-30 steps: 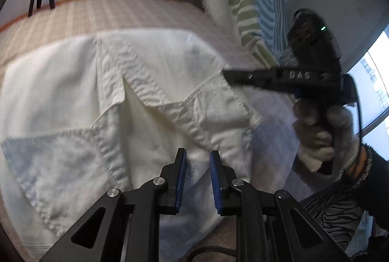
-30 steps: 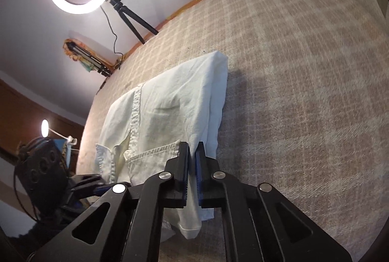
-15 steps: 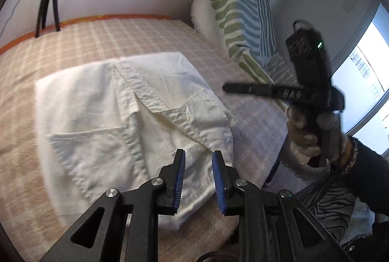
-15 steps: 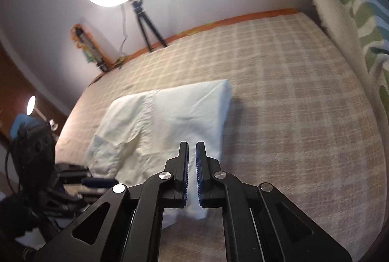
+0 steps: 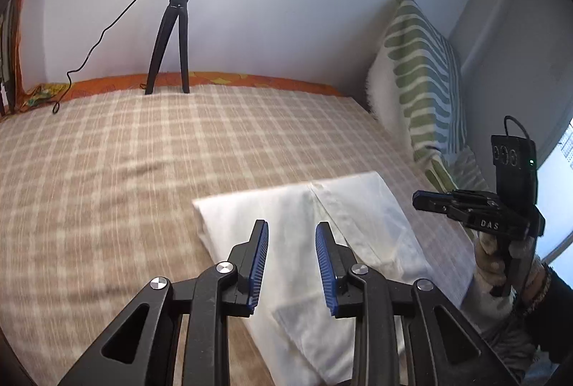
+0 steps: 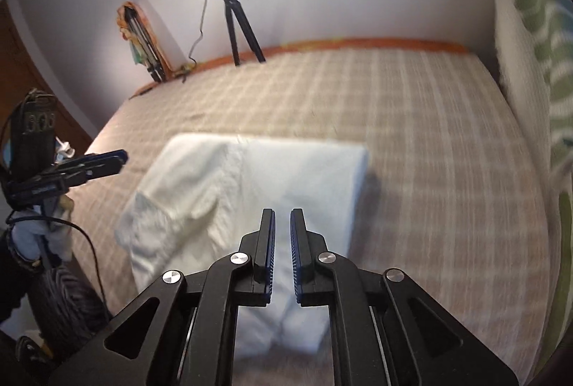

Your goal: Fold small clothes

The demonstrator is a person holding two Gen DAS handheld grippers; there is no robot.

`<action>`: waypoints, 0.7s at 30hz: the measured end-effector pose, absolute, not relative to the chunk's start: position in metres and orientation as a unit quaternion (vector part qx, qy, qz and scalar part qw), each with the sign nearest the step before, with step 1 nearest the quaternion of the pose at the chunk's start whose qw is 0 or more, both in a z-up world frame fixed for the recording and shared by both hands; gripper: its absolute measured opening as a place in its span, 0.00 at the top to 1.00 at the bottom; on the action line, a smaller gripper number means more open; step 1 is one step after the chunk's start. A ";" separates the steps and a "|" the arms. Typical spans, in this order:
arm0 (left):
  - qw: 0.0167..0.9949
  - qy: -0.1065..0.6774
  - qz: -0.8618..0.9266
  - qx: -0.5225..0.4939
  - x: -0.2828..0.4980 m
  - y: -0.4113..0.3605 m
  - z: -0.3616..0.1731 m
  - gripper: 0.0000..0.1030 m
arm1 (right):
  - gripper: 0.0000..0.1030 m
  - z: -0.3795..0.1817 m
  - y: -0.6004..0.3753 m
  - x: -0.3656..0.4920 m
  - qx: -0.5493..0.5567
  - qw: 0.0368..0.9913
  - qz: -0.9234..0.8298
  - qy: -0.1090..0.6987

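Note:
A small white garment lies folded on the checked bedcover. It also shows in the right wrist view. My left gripper is raised above the garment's near part, open and empty. My right gripper hovers above the garment with its jaws a narrow gap apart and nothing between them. The right gripper shows in the left wrist view beyond the garment's right edge. The left gripper shows in the right wrist view, left of the garment.
A ring light on a black tripod stands at the bed's far edge by the wall. A green and blue striped cushion leans at the right. The bed's near edge lies just below the garment.
Both grippers have lifted and pulled back from the garment, so more of the bed and wall shows. The right gripper's jaws have parted slightly. The garment lies still.

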State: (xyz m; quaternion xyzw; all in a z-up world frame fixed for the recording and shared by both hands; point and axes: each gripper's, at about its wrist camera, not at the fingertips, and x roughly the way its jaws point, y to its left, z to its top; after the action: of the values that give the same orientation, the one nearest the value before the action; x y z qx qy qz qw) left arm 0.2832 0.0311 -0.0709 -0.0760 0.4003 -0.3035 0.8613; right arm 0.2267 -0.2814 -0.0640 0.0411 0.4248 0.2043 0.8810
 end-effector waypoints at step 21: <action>0.869 0.445 -0.214 -0.019 0.323 0.020 -0.129 0.78 | 0.93 -0.112 -0.258 0.290 0.052 0.862 0.202 0.461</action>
State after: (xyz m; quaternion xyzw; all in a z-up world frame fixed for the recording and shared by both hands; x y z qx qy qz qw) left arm 0.3234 0.0203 -0.1292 -0.0191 0.4453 -0.2136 0.8693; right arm 0.2901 -0.2584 -0.1124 0.0520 0.4615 0.2016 0.8624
